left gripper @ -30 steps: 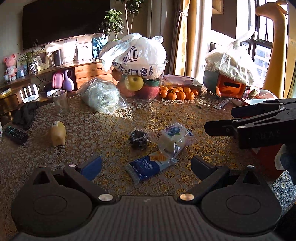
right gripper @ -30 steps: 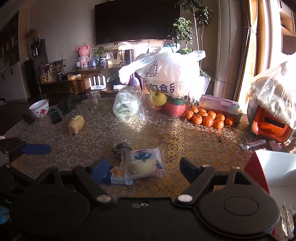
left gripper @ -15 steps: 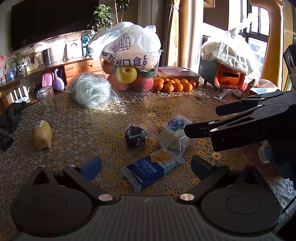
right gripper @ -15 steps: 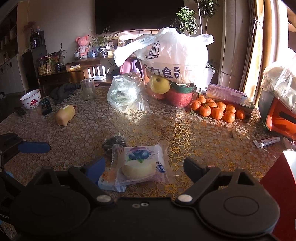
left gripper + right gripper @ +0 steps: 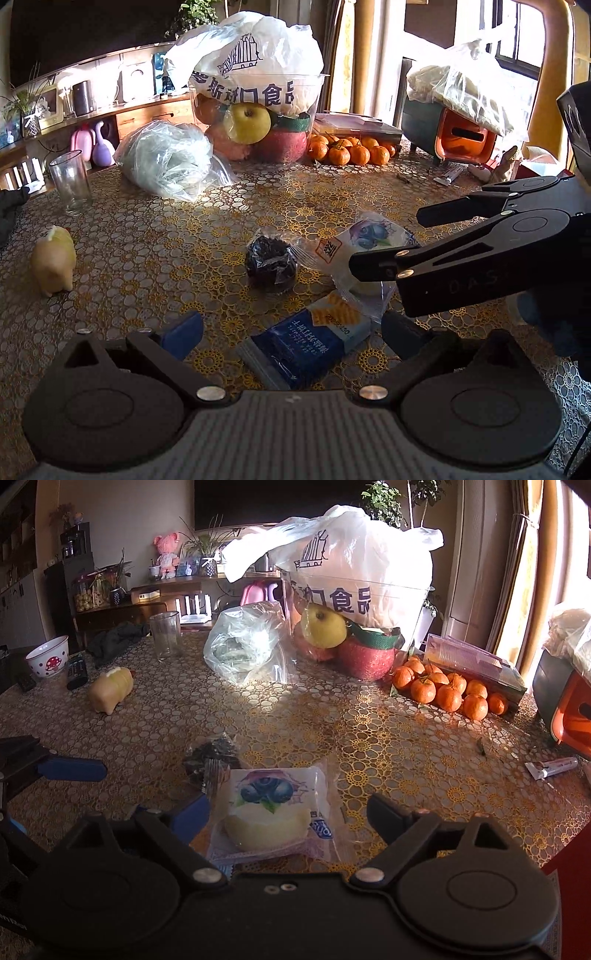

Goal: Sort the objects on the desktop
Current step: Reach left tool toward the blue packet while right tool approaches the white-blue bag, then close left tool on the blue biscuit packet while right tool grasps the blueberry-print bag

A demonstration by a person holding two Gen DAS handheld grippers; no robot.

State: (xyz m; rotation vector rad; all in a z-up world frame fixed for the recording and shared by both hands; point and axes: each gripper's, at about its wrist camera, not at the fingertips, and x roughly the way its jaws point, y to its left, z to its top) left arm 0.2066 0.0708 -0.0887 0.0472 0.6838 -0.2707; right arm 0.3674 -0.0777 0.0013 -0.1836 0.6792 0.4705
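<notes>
Three wrapped snacks lie together on the patterned table (image 5: pixel 147 236). A blue cracker packet (image 5: pixel 306 347) lies between the wide-apart fingers of my left gripper (image 5: pixel 291 332), which is open and not touching it. Behind it sit a black wrapped snack (image 5: pixel 271 264) and a blueberry bun packet (image 5: pixel 369 243). My right gripper (image 5: pixel 388 240) reaches in from the right over the bun. In the right wrist view the right gripper (image 5: pixel 290 816) is open with the bun packet (image 5: pixel 273 812) between its fingers, not pressed. The black snack (image 5: pixel 212 755) lies just beyond. The left gripper's blue fingertip (image 5: pixel 74 770) shows at the left.
A yellow pig figure (image 5: pixel 53 264), a glass (image 5: pixel 72 182), a clear plastic bag (image 5: pixel 166 162), a fruit bowl under a white bag (image 5: pixel 255 110), several tangerines (image 5: pixel 347 151), an orange-fronted box (image 5: pixel 461 136) and a tube (image 5: pixel 550 768) ring the far side. A red box (image 5: pixel 569 886) stands at the right.
Both grippers have come forward and down toward the snacks. The right gripper moved left over the bun packet, which now sits between its fingers.
</notes>
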